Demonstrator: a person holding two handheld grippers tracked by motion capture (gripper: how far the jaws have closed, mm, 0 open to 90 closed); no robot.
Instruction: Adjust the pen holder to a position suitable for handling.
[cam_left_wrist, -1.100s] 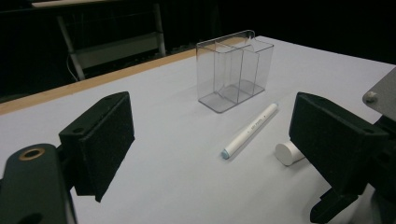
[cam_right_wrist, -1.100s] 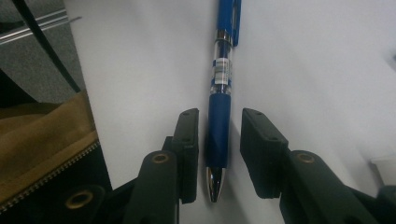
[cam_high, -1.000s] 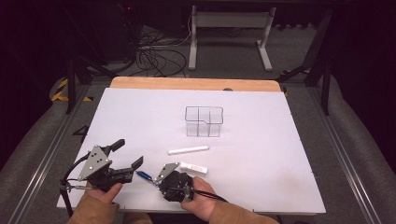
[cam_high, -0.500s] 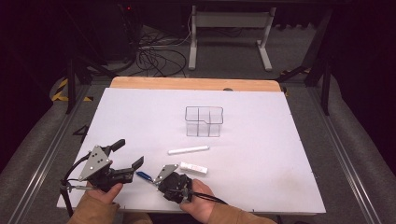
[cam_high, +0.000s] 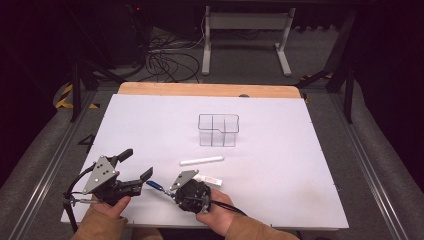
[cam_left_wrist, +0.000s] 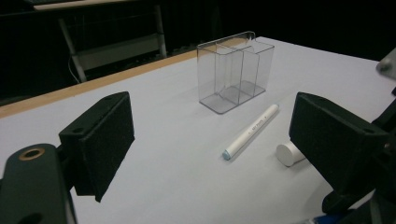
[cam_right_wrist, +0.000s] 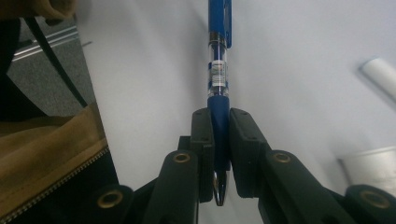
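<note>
Our right tongs (cam_right_wrist: 219, 140) have just been closing and now pinch the blue pen (cam_right_wrist: 218, 70) low over the bench (cam_high: 300, 165), so we judge it ready to lift. Our left tongs (cam_high: 136, 165) stand wide open, holding nothing.

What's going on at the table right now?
The right gripper has just closed its jaws on a blue pen, gripping it by the rubber grip near the tip. The left gripper waits beside it with jaws open and nothing between them. Two white markers lie on the white table, in front of a clear divided organizer.
</note>
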